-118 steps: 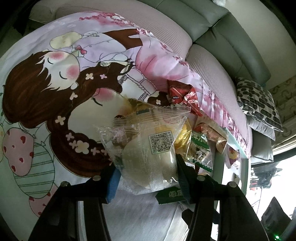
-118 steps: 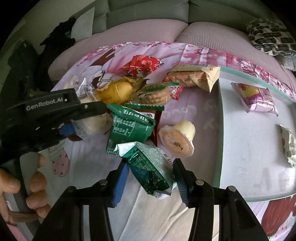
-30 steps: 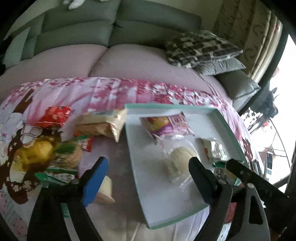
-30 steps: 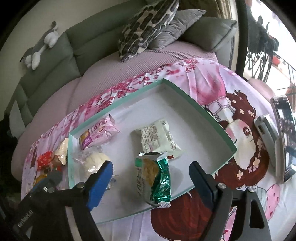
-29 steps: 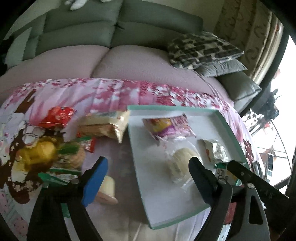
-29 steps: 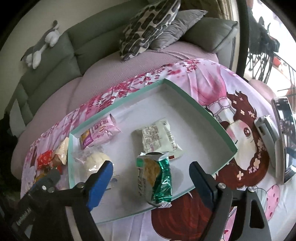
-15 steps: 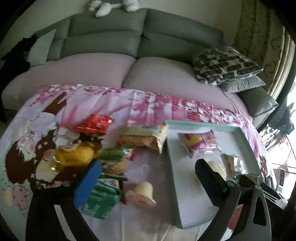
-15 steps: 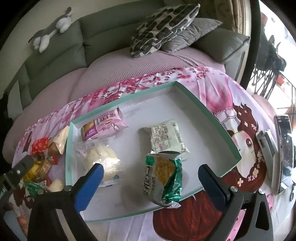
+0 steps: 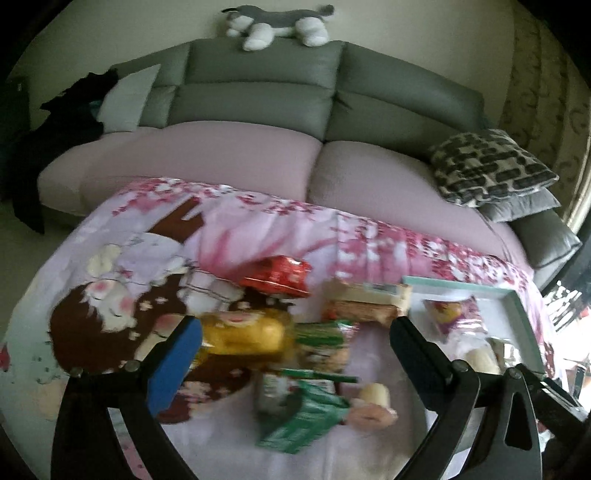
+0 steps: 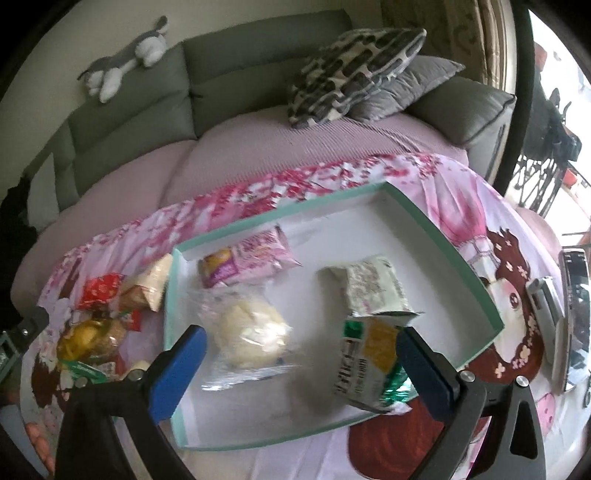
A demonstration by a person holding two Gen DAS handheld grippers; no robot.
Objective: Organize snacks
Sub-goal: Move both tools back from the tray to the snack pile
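A shallow teal-rimmed white tray (image 10: 436, 225) lies on the pink cartoon cloth. In it are a pink packet (image 10: 251, 262), a clear-wrapped bun (image 10: 251, 332), a white packet (image 10: 373, 286) and a green packet (image 10: 369, 365) at the front rim. My right gripper (image 10: 299, 369) is open and empty above the tray's front. My left gripper (image 9: 291, 354) is open and empty above the loose snacks: a yellow packet (image 9: 243, 334), a red packet (image 9: 277, 277), a tan packet (image 9: 365, 302), a green packet (image 9: 306, 421) and a jelly cup (image 9: 373, 406). The tray's corner shows in the left wrist view (image 9: 517, 317).
A grey sofa with pink seat cushions (image 9: 240, 155) runs behind the cloth, with a patterned pillow (image 10: 354, 70) and a plush toy (image 9: 277, 26) on its back. Two phones (image 10: 572, 314) lie on the cloth right of the tray.
Both grippers let go of their snacks, which now lie in the tray, and opened wide. My left gripper has swung left from the tray to the loose pile. The right has drawn slightly closer.
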